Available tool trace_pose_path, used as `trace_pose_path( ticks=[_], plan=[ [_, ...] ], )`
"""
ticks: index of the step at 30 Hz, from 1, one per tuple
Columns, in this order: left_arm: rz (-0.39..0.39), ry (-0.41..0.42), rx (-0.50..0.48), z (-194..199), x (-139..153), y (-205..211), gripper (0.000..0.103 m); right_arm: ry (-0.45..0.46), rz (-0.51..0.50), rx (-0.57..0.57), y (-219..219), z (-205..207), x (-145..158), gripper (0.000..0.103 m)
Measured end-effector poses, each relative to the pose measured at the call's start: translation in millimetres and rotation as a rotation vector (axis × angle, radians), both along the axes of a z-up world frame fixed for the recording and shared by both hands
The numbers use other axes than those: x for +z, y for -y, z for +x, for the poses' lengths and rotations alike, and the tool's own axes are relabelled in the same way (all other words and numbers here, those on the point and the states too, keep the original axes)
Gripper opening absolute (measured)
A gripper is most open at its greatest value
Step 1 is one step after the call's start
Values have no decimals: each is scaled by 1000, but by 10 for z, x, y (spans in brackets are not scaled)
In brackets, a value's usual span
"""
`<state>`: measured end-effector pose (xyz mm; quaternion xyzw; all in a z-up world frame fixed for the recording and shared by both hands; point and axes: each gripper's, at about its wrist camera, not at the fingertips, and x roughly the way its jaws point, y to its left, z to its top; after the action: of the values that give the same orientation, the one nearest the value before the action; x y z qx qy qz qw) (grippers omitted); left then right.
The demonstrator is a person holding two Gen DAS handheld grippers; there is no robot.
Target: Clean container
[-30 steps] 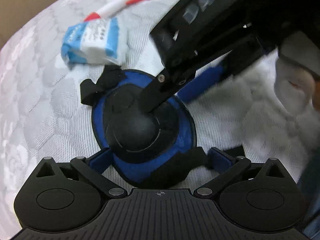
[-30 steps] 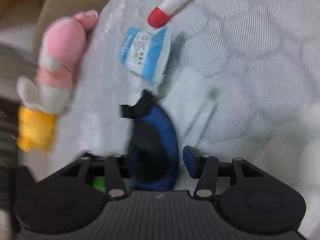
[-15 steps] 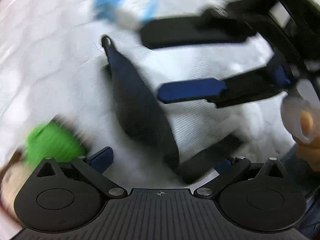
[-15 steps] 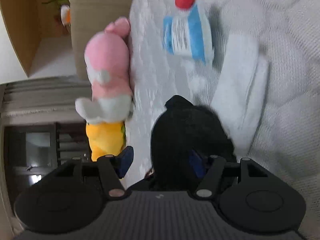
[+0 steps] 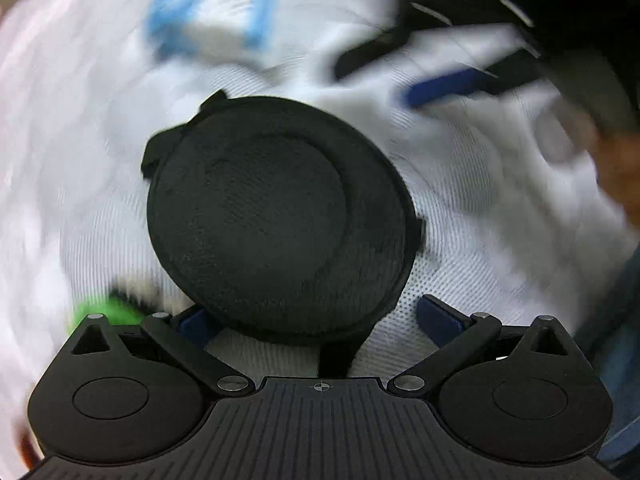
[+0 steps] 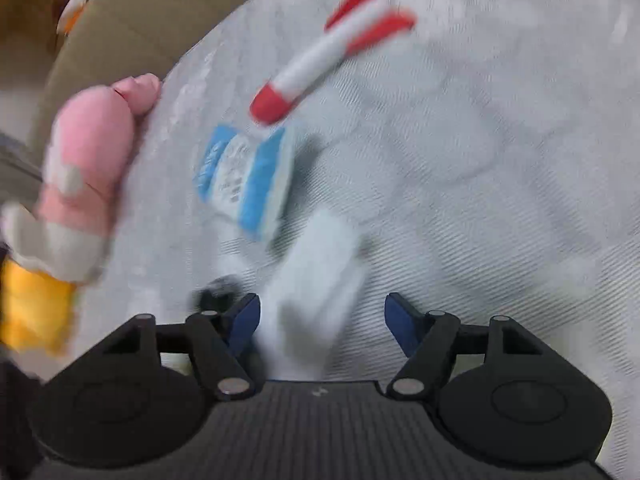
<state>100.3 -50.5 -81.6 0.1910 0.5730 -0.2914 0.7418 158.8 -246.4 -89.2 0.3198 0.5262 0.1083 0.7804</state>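
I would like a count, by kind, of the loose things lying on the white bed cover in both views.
Round black case: 1
Blue and white packet: 1
Red and white toy rocket: 1
Pink soft toy: 1
White folded cloth: 1
Green thing, too blurred to name: 1
Total: 6

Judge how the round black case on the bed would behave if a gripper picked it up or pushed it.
The black case looks like a fabric-covered shell, so it would probably hold its shape and grip well rather than slip. Its domed, flat-lying form suggests it would slide on the bedcover, not roll. It seems light for its size, though blur hides details.
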Motion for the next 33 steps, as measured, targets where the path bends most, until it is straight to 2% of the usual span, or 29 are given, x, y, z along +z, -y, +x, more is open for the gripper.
trace_pose_path(
  ticks=[2,4,5,6,8,11,13,16,18,21,24,28,30,32,33],
  plan=[
    [-7,12,-12,-1,6,-10,103,6,46,13,-91,80,-57,69],
    [-37,2,34,27,30,-96,103,48,-5,50,-169,92,-72,53],
    [-46,1,53,37,39,-126,103,67,-38,71,-194,84,-67,35],
    [-47,2,71,42,48,-147,103,83,-76,88,-211,71,-32,24],
    [-42,9,74,34,58,-152,103,124,-146,94,-214,24,93,11],
    [-28,20,45,15,47,-136,103,291,-231,69,-116,-75,484,11],
    [-33,22,43,28,42,-150,103,368,-169,74,-91,-130,661,11],
    [-61,13,61,65,50,-199,103,378,-9,114,-193,-139,702,11],
    [-92,5,71,64,143,-142,103,357,27,172,-318,-123,644,11],
    [-126,-14,83,114,224,-130,103,297,-12,275,-523,-69,463,13],
    [-116,-23,135,145,314,-285,103,246,-147,332,-659,-91,324,13],
    [-170,-48,256,132,485,-606,103,238,-321,297,-587,-175,336,13],
    [-171,-27,286,119,553,-692,103,257,-387,268,-527,-245,411,13],
    [-183,-23,306,98,614,-800,103,283,-412,251,-477,-325,526,13],
    [-188,-23,315,105,609,-825,103,292,-394,243,-455,-369,584,13]
  ],
)
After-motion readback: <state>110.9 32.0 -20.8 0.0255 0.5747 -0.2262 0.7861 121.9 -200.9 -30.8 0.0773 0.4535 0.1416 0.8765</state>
